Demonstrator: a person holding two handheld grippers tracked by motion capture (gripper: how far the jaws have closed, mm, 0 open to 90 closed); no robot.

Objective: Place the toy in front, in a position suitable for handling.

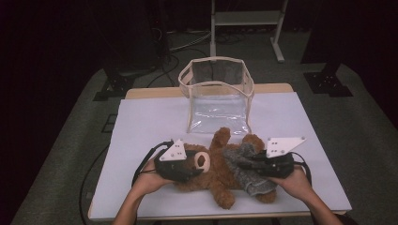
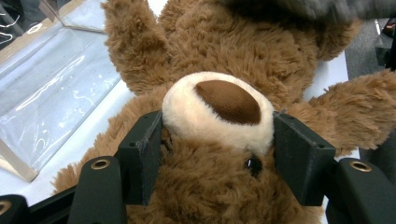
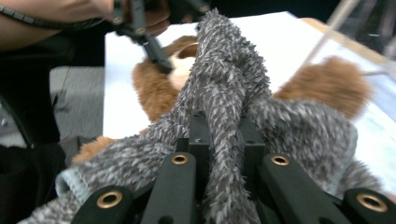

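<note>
My white-topped table (image 1: 141, 122), bearing a clear plastic bag (image 1: 217, 93) and a brown teddy bear (image 1: 213, 176) in grey garment (image 1: 246, 171).

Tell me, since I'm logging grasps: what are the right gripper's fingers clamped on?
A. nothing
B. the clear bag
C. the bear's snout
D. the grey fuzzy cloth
D: in the right gripper view, the right gripper pinches a fold of the grey cloth lying over the bear.

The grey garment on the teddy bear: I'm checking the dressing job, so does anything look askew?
Yes. The grey garment lies bunched over the teddy bear's lower body, not fitted. The right hand-held gripper pinches a twisted fold of it, while the left hand-held gripper clamps the bear's head.
</note>
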